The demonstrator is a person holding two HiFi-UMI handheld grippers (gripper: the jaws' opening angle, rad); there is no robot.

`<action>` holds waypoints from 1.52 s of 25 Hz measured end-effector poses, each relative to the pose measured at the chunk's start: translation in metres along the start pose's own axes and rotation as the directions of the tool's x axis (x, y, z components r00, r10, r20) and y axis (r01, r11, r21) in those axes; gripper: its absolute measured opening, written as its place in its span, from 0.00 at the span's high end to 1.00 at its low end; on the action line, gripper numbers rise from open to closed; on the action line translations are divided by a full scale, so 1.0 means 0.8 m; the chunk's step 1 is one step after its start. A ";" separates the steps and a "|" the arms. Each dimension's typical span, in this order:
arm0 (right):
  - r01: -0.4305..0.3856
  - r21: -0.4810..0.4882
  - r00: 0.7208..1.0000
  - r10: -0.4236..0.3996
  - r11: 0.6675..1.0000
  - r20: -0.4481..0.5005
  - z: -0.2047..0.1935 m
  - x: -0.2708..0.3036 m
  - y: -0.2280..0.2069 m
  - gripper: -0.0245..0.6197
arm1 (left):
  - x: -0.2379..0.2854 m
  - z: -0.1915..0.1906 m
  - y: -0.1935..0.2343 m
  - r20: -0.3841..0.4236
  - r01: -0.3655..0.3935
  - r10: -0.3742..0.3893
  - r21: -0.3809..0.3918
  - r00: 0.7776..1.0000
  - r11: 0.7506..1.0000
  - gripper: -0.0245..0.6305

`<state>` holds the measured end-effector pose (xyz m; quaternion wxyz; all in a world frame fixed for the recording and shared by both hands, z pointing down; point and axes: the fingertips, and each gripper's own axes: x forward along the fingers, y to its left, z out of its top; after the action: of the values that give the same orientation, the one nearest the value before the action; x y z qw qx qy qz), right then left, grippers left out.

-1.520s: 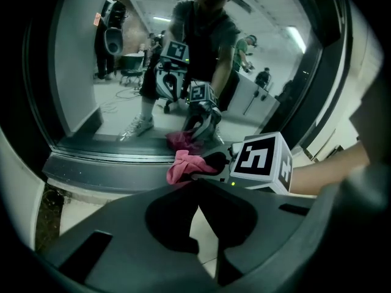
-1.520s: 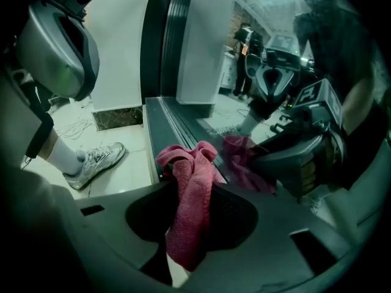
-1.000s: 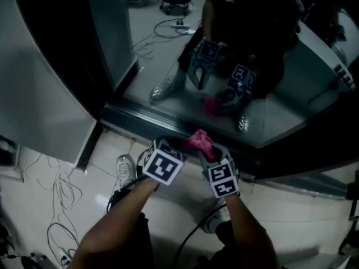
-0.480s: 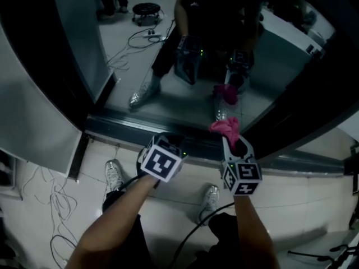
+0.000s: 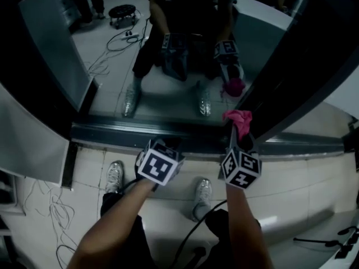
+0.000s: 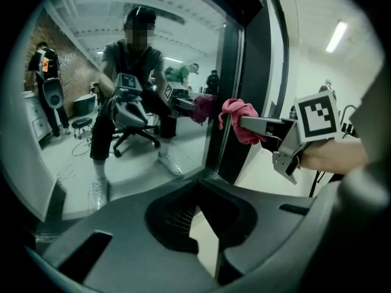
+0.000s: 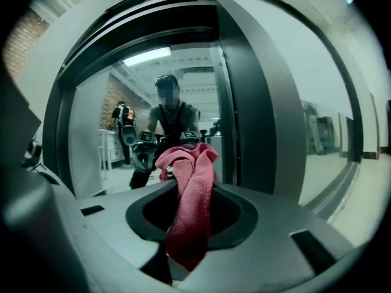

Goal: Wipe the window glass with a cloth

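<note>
Scene before the window glass [image 5: 112, 77], head view and both gripper views.

- **Right claw** [image 5: 235, 138]: its two jaws are pressed onto a pink cloth [image 7: 189, 206]. The cloth is pinched at its middle. One bunched end stands out beyond the jaw tips towards the glass, and the other end hangs back between the jaws.
- **Cloth:** it is raised near the lower right corner of the glass, just beside the dark upright frame [image 5: 303, 77] that bounds the pane on that side. The left gripper view shows a narrow gap between the cloth and its pink reflection, so the cloth is close to the glass but apart from it.
- **Left claw** [image 5: 168, 144]: it points at the bottom edge of the glass, left of the cloth. Its jaws are drawn almost together, with only a thin slit of light between them, and they grip nothing.
- **Sill** [image 5: 140, 132]: this dark strip runs under the glass, just beyond both claws.
- **In the glass:** the pane mirrors the person, both marker cubes and pale floor.
- **Below the glass:** two shoes [image 5: 115, 175] stand on the tiled floor [image 5: 291, 195], and loose cables [image 5: 50, 217] lie to the left.
</note>
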<state>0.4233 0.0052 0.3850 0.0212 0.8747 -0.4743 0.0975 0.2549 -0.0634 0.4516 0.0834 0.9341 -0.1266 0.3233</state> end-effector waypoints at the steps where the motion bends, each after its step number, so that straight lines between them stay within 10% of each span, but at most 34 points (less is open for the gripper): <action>1: 0.025 0.030 1.000 -0.025 0.999 0.004 -0.002 0.004 -0.008 0.78 | 0.004 0.000 -0.001 0.001 -0.005 0.005 0.001 1.000 1.000 0.96; 10: 0.240 0.204 0.969 -0.246 0.949 0.004 -0.031 0.037 -0.051 0.78 | 0.047 -0.022 -0.009 -0.024 0.009 -0.009 -0.016 1.000 1.000 0.96; 19: 0.292 0.179 0.956 -0.294 0.940 -0.012 -0.045 0.065 -0.068 0.78 | 0.069 -0.066 0.010 -0.067 0.006 -0.010 -0.067 0.998 0.998 0.96; 26: 0.167 -0.014 0.986 -0.167 0.986 0.019 -0.042 0.061 -0.022 0.78 | 0.067 -0.093 0.023 -0.099 0.003 -0.012 -0.095 0.995 0.995 0.96; 38: 0.012 -0.059 1.000 -0.011 0.998 0.008 -0.046 0.061 0.090 0.78 | 0.040 -0.119 0.063 -0.124 -0.031 0.016 -0.123 0.992 0.992 0.96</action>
<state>0.3835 -0.0702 0.4262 0.0459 0.8768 -0.4719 0.0801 0.2090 -0.0945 0.5490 0.1454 0.9039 -0.1522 0.3723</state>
